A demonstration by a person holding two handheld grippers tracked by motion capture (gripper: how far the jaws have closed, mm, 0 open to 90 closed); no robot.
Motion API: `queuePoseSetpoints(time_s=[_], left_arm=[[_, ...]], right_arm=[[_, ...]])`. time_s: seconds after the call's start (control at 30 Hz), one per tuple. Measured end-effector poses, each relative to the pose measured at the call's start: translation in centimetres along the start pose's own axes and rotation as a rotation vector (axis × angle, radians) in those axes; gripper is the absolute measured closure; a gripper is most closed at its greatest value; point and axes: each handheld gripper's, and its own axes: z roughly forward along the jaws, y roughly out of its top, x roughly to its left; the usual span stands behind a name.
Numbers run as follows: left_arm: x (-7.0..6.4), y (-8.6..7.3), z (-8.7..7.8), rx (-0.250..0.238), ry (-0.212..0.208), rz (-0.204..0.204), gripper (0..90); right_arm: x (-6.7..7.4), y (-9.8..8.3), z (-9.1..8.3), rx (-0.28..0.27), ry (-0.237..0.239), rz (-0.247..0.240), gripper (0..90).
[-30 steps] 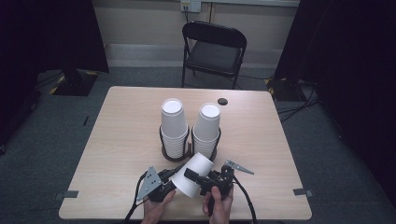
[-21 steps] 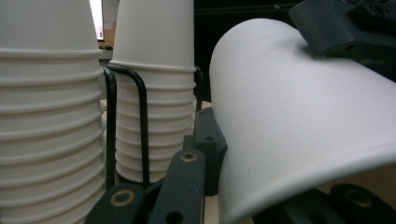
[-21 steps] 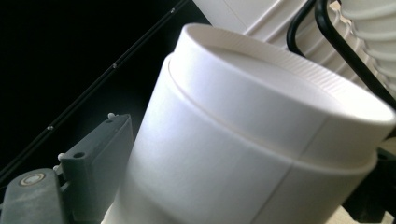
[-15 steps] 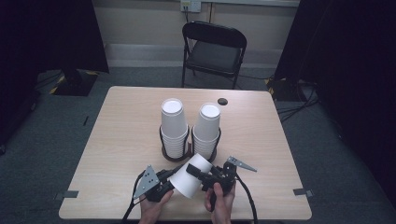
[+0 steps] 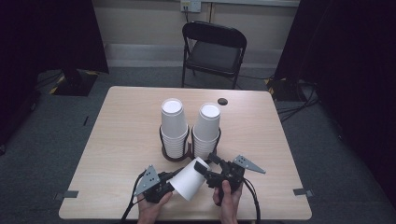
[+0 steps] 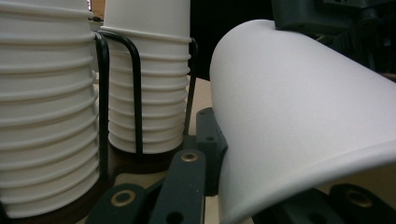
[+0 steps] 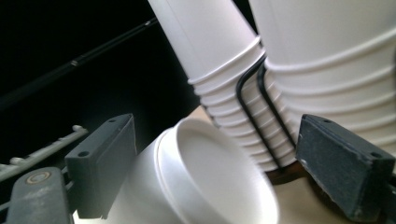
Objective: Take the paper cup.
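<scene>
Since a second ago your right gripper has swung from beside the cup's side round to its narrow end, and the cup has tipped a little more toward the rack; your left gripper has kept its place. The cup is plain white paper, lying on its side above the table, closed base toward the rack, rolled rim toward you. Your left fingers are clamped on the wide rim end and hold it. Your right fingers stand wide, one on each side of the base end, and neither pad touches the cup wall in the right gripper view. Just beyond your fingertips stand two stacks of upside-down white cups in the black wire rack, near but apart from the held cup. No print, logo or lettering can be read on any cup.
</scene>
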Motion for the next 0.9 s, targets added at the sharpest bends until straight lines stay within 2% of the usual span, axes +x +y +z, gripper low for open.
queuePoseSetpoints(time_s=[0.07, 0.17, 0.27, 0.37, 0.43, 0.63, 0.8, 0.9], left_arm=[[0.1, 0.1, -0.1, 0.012, -0.004, 0.009, 86.4], [0.2, 0.4, -0.2, 0.036, -0.026, 0.029, 86.4], [0.4, 0.7, -0.3, 0.063, -0.038, 0.05, 86.4], [0.6, 0.9, -0.4, 0.088, -0.046, 0.054, 86.4], [0.8, 1.1, -0.5, 0.097, -0.051, 0.046, 86.4], [1.6, 1.7, -0.9, 0.14, -0.037, 0.032, 86.6], [2.3, 2.2, -1.1, 0.19, -0.039, 0.015, 86.6], [2.6, 2.5, -1.2, 0.214, -0.037, 0.013, 86.5]], right_arm=[[0.0, 0.1, -0.1, -0.002, -0.007, -0.027, 11.9], [-0.1, 0.2, -0.3, -0.001, 0.012, -0.06, 11.8], [-0.1, 0.2, -0.6, -0.007, -0.005, -0.085, 12.0], [-0.5, 0.2, -0.9, -0.018, -0.006, -0.09, 12.4], [-0.7, 0.2, -1.1, -0.02, 0.009, -0.11, 13.0], [-0.7, 0.0, -1.5, -0.048, 0.003, -0.218, 12.7], [-0.3, -0.4, -1.5, -0.027, -0.017, -0.322, 12.5], [0.0, -0.9, -1.7, -0.017, -0.016, -0.359, 12.4]])
